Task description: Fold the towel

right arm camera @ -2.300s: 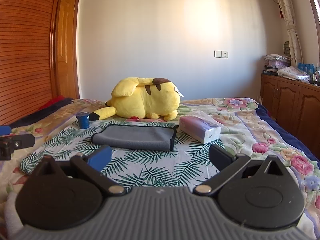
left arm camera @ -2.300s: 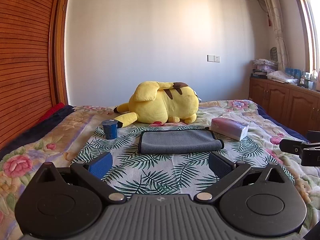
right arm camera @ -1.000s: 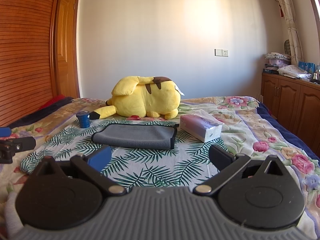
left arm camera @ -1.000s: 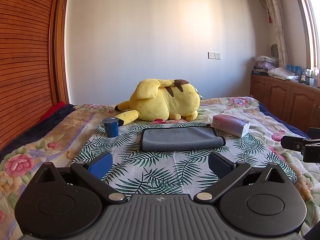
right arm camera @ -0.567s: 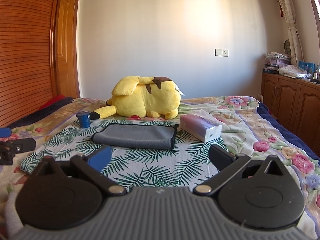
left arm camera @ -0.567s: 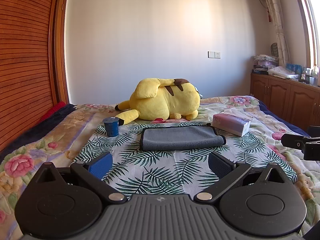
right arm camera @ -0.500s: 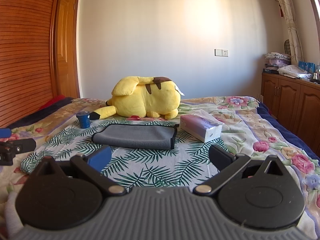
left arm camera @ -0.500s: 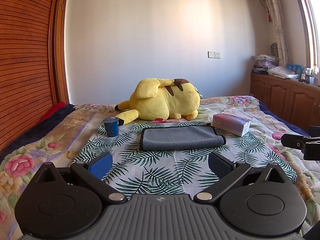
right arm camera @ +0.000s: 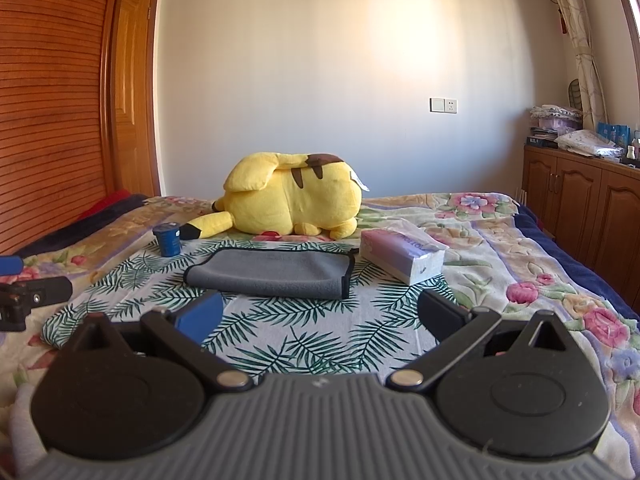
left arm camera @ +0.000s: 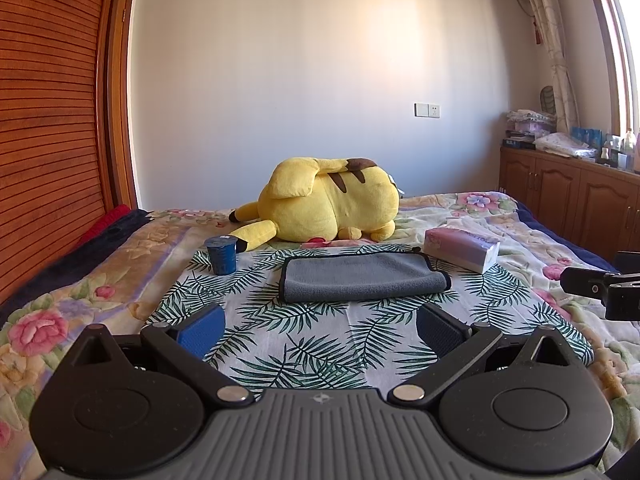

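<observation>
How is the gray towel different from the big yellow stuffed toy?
The gray towel lies flat and thin, while the yellow stuffed toy is tall and puffy. The towel is plain gray with a dark edge; the toy is bright yellow with brown stripes. The towel sits closer to both tongs, the toy behind it. Both are soft and rest on the bed.

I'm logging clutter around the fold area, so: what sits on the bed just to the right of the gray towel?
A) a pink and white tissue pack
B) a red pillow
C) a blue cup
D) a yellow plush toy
A: the tissue pack lies off the right end of the gray towel, while the blue cup stands to the towel's left and the yellow plush toy lies behind it.
</observation>
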A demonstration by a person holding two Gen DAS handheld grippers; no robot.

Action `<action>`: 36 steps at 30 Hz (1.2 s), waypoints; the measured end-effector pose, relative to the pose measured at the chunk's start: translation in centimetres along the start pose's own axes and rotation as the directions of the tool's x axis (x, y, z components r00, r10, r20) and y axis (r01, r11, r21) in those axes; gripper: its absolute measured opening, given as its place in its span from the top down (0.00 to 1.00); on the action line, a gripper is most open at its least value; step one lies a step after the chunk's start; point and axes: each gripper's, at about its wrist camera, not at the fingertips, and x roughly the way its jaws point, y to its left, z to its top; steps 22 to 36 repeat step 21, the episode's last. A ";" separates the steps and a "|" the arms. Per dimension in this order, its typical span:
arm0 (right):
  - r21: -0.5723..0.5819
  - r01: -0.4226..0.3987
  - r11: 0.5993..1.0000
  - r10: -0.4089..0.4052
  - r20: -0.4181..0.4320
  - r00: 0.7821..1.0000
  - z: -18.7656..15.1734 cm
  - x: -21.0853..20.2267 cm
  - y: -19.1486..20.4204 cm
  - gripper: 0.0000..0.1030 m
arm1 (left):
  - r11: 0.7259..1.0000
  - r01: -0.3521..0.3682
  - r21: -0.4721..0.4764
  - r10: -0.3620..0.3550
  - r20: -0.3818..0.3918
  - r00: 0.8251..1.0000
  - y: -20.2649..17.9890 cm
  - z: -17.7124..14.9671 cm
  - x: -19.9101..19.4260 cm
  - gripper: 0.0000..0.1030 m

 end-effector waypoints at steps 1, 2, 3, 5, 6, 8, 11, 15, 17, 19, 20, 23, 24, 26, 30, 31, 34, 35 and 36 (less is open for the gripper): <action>0.000 0.000 1.000 0.000 0.000 1.000 0.0 0.0 0.0 0.00 | 1.000 0.000 0.000 0.000 0.000 1.000 0.0 0.0 0.0 0.16; 0.001 0.000 1.000 0.000 0.000 1.000 0.0 0.0 0.0 0.00 | 1.000 0.000 0.001 0.000 0.000 1.000 0.0 0.0 0.0 0.16; 0.001 0.000 1.000 0.000 0.000 1.000 0.0 0.0 0.0 0.00 | 1.000 0.000 0.001 0.000 0.000 1.000 0.0 0.0 0.0 0.16; 0.002 0.000 1.000 0.000 0.000 1.000 0.0 0.0 0.0 0.00 | 1.000 0.000 0.001 0.000 0.000 1.000 0.0 0.0 0.0 0.16; 0.002 0.000 1.000 0.000 0.000 1.000 0.0 0.0 0.1 0.00 | 1.000 -0.001 0.001 0.001 0.000 1.000 0.0 0.0 0.0 0.16; 0.002 -0.001 1.000 0.001 -0.001 1.000 0.0 0.0 0.0 0.00 | 1.000 0.000 0.000 0.000 0.000 1.000 0.0 0.0 0.0 0.16; 0.003 0.000 1.000 0.000 0.000 1.000 0.0 0.0 0.0 0.00 | 1.000 0.001 0.002 -0.001 -0.001 1.000 0.0 0.0 0.0 0.16; 0.002 -0.001 1.000 0.001 0.000 1.000 0.0 0.0 0.0 0.00 | 1.000 0.000 0.004 0.000 -0.001 1.000 0.0 0.0 0.0 0.16; 0.003 -0.001 1.000 0.001 -0.001 1.000 0.0 0.0 0.0 0.00 | 1.000 0.000 0.004 0.000 -0.001 1.000 0.0 0.0 0.0 0.16; 0.003 -0.001 1.000 0.001 -0.001 1.000 0.0 0.0 0.0 0.00 | 1.000 0.001 0.004 -0.001 -0.001 1.000 0.0 0.0 0.0 0.16; 0.003 -0.001 1.000 0.001 -0.001 1.000 0.0 0.0 0.0 0.00 | 1.000 0.002 0.005 -0.002 -0.002 1.000 0.0 0.0 -0.1 0.16; 0.003 -0.001 1.000 0.001 -0.001 1.000 0.0 0.0 0.0 0.00 | 1.000 0.003 0.008 -0.003 -0.003 1.000 0.0 -0.1 -0.1 0.16; 0.003 -0.001 1.000 0.001 -0.001 1.000 0.0 0.0 0.0 0.00 | 1.000 0.003 0.008 -0.003 -0.003 1.000 0.0 -0.1 -0.1 0.16; 0.003 -0.001 1.000 0.001 -0.001 1.000 0.0 0.0 0.0 0.00 | 1.000 0.003 0.008 -0.003 -0.003 1.000 0.0 -0.1 -0.1 0.16; 0.003 -0.001 1.000 0.001 -0.001 1.000 0.0 0.0 0.0 0.00 | 1.000 0.003 0.008 -0.003 -0.003 1.000 0.0 -0.1 -0.1 0.16; 0.003 -0.001 1.000 0.001 -0.001 1.000 0.0 0.0 0.0 0.00 | 1.000 0.003 0.008 -0.003 -0.003 1.000 0.0 -0.1 -0.1 0.16; 0.003 -0.001 1.000 0.001 -0.001 1.000 0.0 0.0 0.0 0.00 | 1.000 0.003 0.008 -0.003 -0.003 1.000 0.0 -0.1 -0.1 0.16; 0.003 -0.001 1.000 0.001 -0.001 1.000 0.0 0.0 0.0 0.00 | 1.000 0.003 0.008 -0.003 -0.003 1.000 0.0 -0.1 -0.1 0.16; 0.003 -0.001 1.000 0.001 -0.001 1.000 0.0 0.0 0.0 0.00 | 1.000 0.003 0.008 -0.003 -0.003 1.000 0.0 -0.1 -0.1 0.16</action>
